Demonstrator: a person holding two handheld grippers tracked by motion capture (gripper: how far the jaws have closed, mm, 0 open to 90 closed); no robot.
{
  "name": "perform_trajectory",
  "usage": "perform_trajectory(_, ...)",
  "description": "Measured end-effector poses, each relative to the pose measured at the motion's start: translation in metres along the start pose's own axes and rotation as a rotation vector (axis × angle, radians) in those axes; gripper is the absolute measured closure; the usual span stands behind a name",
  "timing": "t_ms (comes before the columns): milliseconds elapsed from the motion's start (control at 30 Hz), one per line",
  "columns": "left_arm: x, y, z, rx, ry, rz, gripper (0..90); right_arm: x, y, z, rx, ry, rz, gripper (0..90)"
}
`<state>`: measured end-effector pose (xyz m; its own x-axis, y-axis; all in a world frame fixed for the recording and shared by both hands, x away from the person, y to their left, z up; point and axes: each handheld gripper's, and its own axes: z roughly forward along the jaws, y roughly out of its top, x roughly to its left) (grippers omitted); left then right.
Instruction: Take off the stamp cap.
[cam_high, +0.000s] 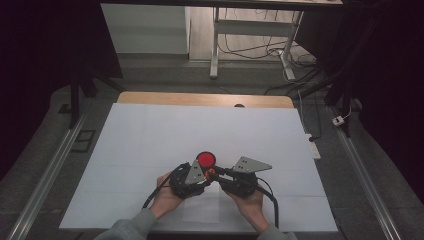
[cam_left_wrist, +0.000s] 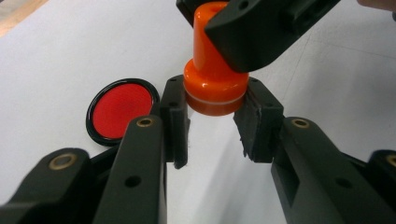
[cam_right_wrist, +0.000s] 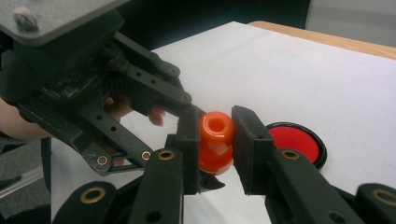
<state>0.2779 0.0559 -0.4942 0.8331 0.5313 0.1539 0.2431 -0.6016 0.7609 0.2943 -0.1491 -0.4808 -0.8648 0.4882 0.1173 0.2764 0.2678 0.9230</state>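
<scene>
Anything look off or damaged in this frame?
Nothing stands out. Both tongs are shut on the orange stamp: the left tongs on its wide base, the right tongs on its handle. The red ink pad lies flat on the white sheet, nothing spilled.

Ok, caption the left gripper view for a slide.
Both tools grip an orange stamp above the white table, its red ink pad alongside.

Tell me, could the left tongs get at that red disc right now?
Probably not yet. The left tongs are shut on the base of the orange stamp, which the right tongs grip too. The red disc lies beside them, uncovered, so letting go would leave the way free.
</scene>
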Motion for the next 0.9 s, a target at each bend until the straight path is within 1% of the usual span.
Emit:
perform_trajectory(133, -0.0005, -0.0002, 0.0003, -0.002, 0.007, 0.005, 65.6, -0.0007, -0.0006, 0.0001, 0.001, 0.002, 0.007, 73.1)
perform_trajectory(200, -0.0006, 0.0000, -0.0001, -0.011, 0.003, -0.002, 65.6, -0.0017, -0.0001, -0.0005, 0.000, 0.009, 0.013, 73.0)
perform_trajectory(267, -0.0017, 0.0001, -0.0001, -0.013, 0.015, 0.005, 65.6, -0.0026, -0.0001, -0.0009, -0.004, 0.016, 0.022, 72.8)
perform_trajectory(367, -0.0021, 0.0002, -0.0005, -0.019, 0.022, 0.005, 65.6, -0.0044, -0.0008, -0.0003, -0.008, 0.028, 0.041, 72.0)
perform_trajectory(600, -0.0023, 0.0003, -0.0002, -0.017, 0.019, 0.000, 65.6, -0.0055, -0.0016, 0.0017, -0.006, 0.045, 0.065, 70.2)
perform_trajectory(667, -0.0018, 0.0000, 0.0002, -0.014, 0.014, -0.003, 65.6, -0.0057, -0.0024, 0.0025, -0.007, 0.039, 0.069, 70.9)
perform_trajectory(900, -0.0022, 0.0000, 0.0007, -0.009, 0.020, -0.003, 65.6, -0.0060, -0.0034, 0.0033, -0.006, 0.034, 0.074, 71.5)
